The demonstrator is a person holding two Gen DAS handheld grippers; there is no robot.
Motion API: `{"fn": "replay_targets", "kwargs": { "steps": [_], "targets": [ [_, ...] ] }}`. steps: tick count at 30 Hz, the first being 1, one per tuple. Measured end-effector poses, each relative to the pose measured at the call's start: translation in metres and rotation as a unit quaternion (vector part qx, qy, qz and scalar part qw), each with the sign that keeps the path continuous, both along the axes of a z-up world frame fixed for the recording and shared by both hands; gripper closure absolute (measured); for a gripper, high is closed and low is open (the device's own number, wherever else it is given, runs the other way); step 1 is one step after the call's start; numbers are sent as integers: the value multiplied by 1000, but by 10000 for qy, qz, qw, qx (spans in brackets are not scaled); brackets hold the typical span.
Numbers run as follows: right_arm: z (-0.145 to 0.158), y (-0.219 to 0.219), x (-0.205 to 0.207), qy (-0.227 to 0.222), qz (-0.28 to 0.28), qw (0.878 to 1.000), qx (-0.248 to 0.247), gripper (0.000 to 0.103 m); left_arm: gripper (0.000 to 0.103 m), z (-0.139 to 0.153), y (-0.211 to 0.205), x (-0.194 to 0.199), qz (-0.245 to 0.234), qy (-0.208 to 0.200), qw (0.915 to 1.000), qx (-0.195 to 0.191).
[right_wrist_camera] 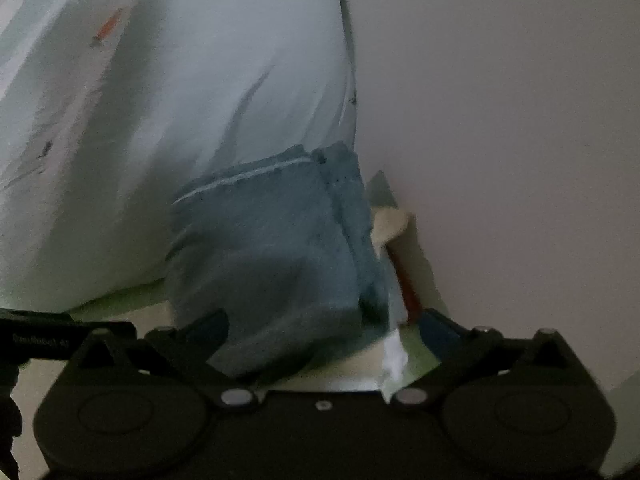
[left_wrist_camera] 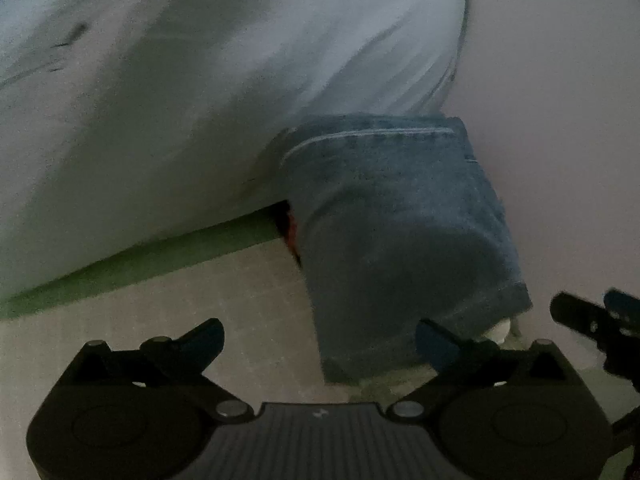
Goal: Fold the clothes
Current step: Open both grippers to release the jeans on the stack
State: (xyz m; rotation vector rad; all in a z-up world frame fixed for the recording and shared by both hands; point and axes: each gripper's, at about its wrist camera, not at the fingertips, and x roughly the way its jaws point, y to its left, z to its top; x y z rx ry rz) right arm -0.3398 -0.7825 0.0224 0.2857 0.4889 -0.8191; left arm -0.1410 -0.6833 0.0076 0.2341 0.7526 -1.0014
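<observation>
A blue denim garment (left_wrist_camera: 392, 232) with a pale stitched seam hangs folded over the corner of a white sheet (left_wrist_camera: 180, 100). My left gripper (left_wrist_camera: 320, 344) is open; the denim's lower edge hangs just beyond and between its spread fingers. In the right wrist view the same denim (right_wrist_camera: 272, 248) fills the middle, and my right gripper (right_wrist_camera: 322, 332) is open with the cloth's lower fold between its wide fingers. Whether either gripper touches the denim cannot be told. The frames are dim and blurred.
A green strip (left_wrist_camera: 140, 264) runs under the white sheet, with pale floor (left_wrist_camera: 180, 312) below. A plain wall (left_wrist_camera: 560, 120) stands to the right. The right gripper's black tip (left_wrist_camera: 592, 320) shows at the left view's edge. A white scrap (right_wrist_camera: 394, 352) and something red (right_wrist_camera: 408, 288) lie beside the denim.
</observation>
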Motion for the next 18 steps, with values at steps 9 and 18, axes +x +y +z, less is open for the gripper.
{"fn": "replay_targets", "kwargs": {
  "steps": [9, 18],
  "targets": [
    [-18, 62, -46, 360, -212, 9988, 242, 0, 0, -5, 73, -48, 85, -141, 9996, 211],
    [-29, 105, -73, 619, -306, 9969, 372, 0, 0, -14, 121, -83, -118, -174, 9992, 339]
  ]
}}
